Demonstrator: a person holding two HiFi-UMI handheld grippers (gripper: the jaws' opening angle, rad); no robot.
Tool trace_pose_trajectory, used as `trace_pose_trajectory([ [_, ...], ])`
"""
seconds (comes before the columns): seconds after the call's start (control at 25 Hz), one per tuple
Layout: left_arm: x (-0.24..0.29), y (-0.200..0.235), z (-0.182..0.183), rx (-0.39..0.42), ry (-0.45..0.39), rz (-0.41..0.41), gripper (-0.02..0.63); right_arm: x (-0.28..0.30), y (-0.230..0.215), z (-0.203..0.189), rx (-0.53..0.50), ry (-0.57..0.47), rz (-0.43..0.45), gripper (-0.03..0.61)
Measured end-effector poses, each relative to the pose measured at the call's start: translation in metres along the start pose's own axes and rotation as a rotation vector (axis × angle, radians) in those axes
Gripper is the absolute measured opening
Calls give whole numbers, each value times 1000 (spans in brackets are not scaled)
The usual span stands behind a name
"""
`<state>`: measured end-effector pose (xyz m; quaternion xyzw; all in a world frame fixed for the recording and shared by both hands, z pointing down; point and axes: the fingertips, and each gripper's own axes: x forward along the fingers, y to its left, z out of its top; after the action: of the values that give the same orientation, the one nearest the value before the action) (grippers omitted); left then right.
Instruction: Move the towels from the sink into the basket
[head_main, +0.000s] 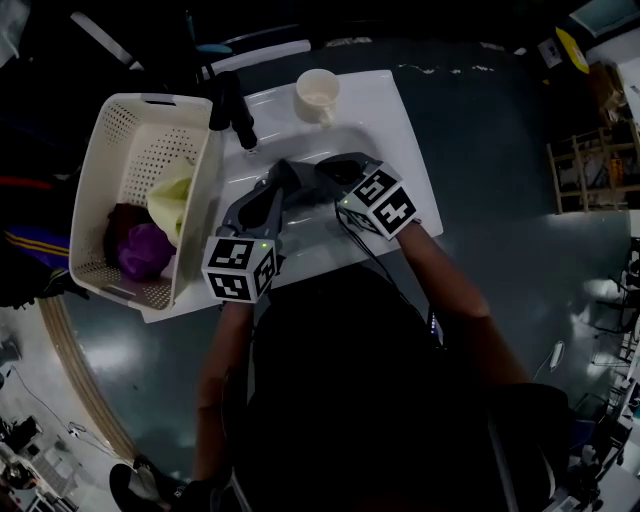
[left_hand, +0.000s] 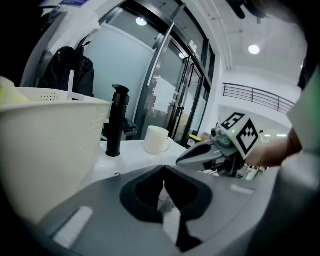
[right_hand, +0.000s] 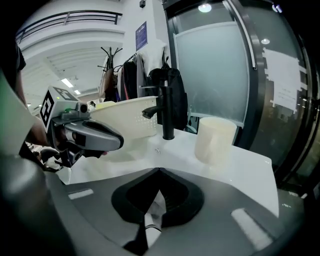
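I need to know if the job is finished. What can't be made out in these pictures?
Head view: the left gripper and right gripper cover the sink basin, so any towel left there is hidden.
Left gripper view: the basket wall hides its contents.
Right gripper view: that gripper's own grey body hides the basin floor.
Head view: the purple towel and yellow-green towel cover whatever lies beneath them.
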<state>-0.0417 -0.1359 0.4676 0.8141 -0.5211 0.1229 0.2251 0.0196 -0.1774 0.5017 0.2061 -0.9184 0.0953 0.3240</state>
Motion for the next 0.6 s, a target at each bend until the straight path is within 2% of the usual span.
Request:
trace_pose_trajectory([
  [0.6, 11, 12, -26, -38, 55, 24, 5, 24, 1, -25, 3, 75, 74, 0],
])
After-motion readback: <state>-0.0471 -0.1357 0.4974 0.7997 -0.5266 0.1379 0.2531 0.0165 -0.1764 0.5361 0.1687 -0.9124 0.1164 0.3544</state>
